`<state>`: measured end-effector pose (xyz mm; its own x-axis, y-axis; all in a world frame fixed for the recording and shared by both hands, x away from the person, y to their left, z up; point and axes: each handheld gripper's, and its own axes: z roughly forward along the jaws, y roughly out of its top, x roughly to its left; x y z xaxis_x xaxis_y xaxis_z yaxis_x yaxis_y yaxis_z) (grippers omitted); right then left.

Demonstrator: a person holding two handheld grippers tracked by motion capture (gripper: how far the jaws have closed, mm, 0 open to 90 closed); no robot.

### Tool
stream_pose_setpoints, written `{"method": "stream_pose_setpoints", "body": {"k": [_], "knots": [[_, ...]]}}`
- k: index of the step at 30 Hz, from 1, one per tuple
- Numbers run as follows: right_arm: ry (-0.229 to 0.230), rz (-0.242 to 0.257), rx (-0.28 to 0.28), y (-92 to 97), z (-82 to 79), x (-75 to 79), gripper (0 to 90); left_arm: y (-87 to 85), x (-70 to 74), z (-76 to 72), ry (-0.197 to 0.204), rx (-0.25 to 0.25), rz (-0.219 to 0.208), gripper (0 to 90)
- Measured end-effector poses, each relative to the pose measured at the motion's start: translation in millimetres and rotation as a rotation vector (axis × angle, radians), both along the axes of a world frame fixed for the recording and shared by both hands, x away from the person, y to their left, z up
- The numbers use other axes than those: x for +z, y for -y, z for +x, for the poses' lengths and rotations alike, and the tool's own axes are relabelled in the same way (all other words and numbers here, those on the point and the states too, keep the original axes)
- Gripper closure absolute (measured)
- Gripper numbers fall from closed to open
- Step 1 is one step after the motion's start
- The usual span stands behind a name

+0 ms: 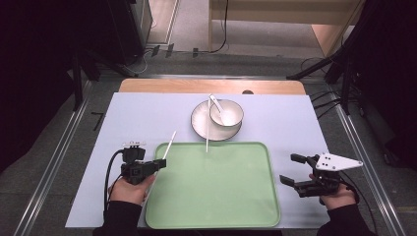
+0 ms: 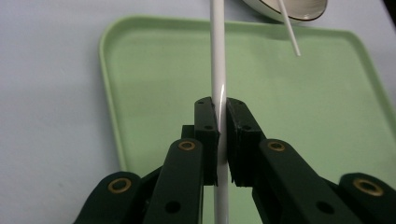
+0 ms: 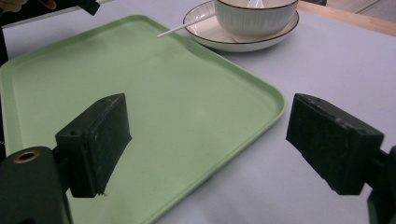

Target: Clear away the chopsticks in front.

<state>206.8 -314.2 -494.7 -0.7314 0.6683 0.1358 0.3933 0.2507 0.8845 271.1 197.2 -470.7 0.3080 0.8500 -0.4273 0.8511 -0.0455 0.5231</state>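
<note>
A white chopstick [image 2: 217, 56] is clamped in the left hand-held gripper [image 1: 158, 164] over the green tray's [image 1: 216, 196] left edge. Its mate [image 1: 207, 135] leans on the plate [image 1: 199, 123]. The right hand-held gripper [image 1: 294, 169] is held wide open, empty. Placing remains, judging by the bare tray.

Left gripper [image 1: 156, 164] sits low at the near left, hand [image 1: 129, 189] wrapped round its body, jaws pinched tight w/ barely any gap. Right gripper [image 1: 291, 169] rests at near right, jaws spread wide, pointing left.
</note>
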Motion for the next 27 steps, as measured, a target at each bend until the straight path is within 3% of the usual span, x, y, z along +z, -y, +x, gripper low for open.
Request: {"method": "stream_pose_setpoints", "body": {"k": [4, 6, 9, 14, 17, 21, 25, 27], "knots": [[-0.002, -0.001, 0.002, -1.1, 1.9, -0.2, 14.0, -4.2, -7.5, -9.4, -0.026, 0.027, 0.003, 84.5], [0.001, -0.003, 0.007, -2.2, 2.8, 0.2, 14.0, -2.4, -11.9, -11.5, -0.036, 0.031, 0.028, 84.4], [0.000, -0.006, 0.013, -3.7, 3.9, 0.4, 14.0, 1.2, -20.2, -8.9, -0.043, 0.022, 0.088, 84.2], [-0.001, -0.006, 0.019, -4.6, 5.5, 0.3, 14.0, 9.6, -34.7, -1.6, -0.074, 0.018, 0.111, 84.0], [0.000, -0.005, 0.020, -4.5, 5.6, 0.2, 14.0, 11.0, -35.1, -0.3, -0.067, 0.028, 0.103, 82.7], [-0.001, -0.002, 0.018, -4.2, 5.2, 0.1, 14.0, 10.5, -33.2, -2.3, -0.056, 0.021, 0.128, 76.9], [-0.001, -0.006, 0.019, -4.5, 5.3, 0.2, 14.0, 13.7, -30.8, -4.1, -0.020, 0.006, 0.216, 74.8], [-0.001, -0.006, 0.020, -4.7, 5.2, 0.3, 14.0, 12.8, -29.9, -3.6, -0.017, 0.012, 0.232, 73.7]]}}
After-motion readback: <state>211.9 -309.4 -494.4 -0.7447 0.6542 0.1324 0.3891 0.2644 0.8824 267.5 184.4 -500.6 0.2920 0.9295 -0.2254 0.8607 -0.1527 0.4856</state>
